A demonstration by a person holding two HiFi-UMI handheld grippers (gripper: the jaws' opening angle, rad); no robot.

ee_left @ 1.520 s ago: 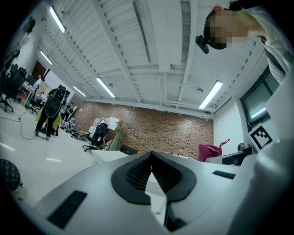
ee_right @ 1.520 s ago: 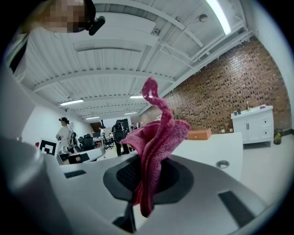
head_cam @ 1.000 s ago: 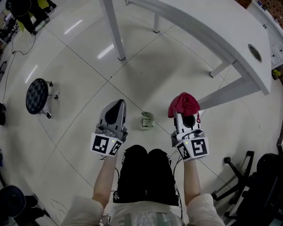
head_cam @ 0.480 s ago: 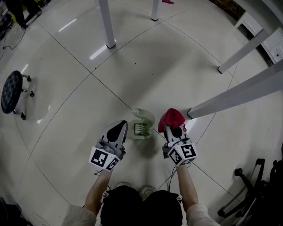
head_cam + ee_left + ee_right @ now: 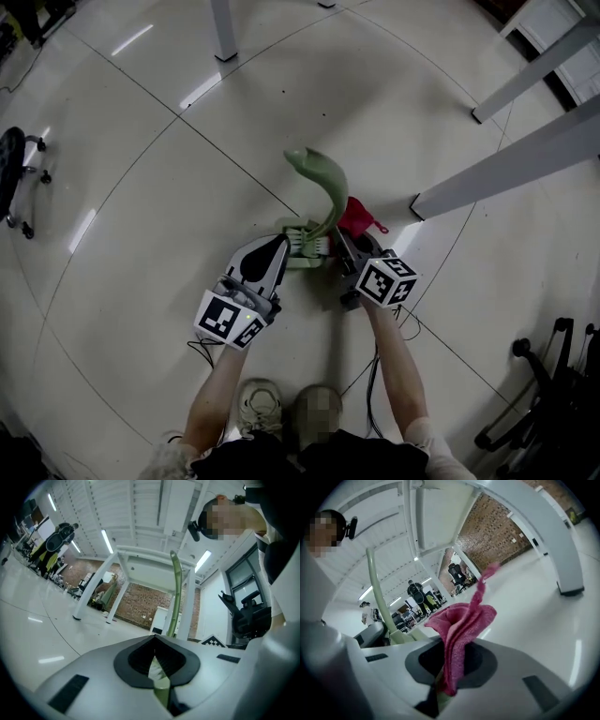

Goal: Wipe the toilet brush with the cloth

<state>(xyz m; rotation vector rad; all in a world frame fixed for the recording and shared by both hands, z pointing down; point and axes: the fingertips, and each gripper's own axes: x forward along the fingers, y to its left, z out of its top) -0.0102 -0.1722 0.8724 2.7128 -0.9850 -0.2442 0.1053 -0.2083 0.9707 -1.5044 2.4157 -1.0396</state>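
Observation:
A pale green toilet brush (image 5: pixel 319 178) stands on the floor in its green holder (image 5: pixel 302 246), its curved handle rising toward the camera. My left gripper (image 5: pixel 278 247) lies low at the holder's left side, jaws shut with nothing held. In the left gripper view the handle (image 5: pixel 174 597) rises just beyond the closed gripper (image 5: pixel 154 643). My right gripper (image 5: pixel 343 242) sits at the holder's right side, shut on a pink cloth (image 5: pixel 356 216). In the right gripper view the cloth (image 5: pixel 461 620) sticks up out of the gripper (image 5: pixel 453 658), with the handle (image 5: pixel 377 597) to its left.
White table legs (image 5: pixel 497 169) slant across the right, and another leg (image 5: pixel 223 28) stands at the top. A wheeled stool (image 5: pixel 14 178) is at the far left and a black chair base (image 5: pixel 544 394) at the lower right. The person's shoes (image 5: pixel 258 403) are just behind the grippers.
Both grippers have dropped down to the floor and now flank the brush holder. The view has come lower, so the brush looks larger. The cloth stays in the right gripper.

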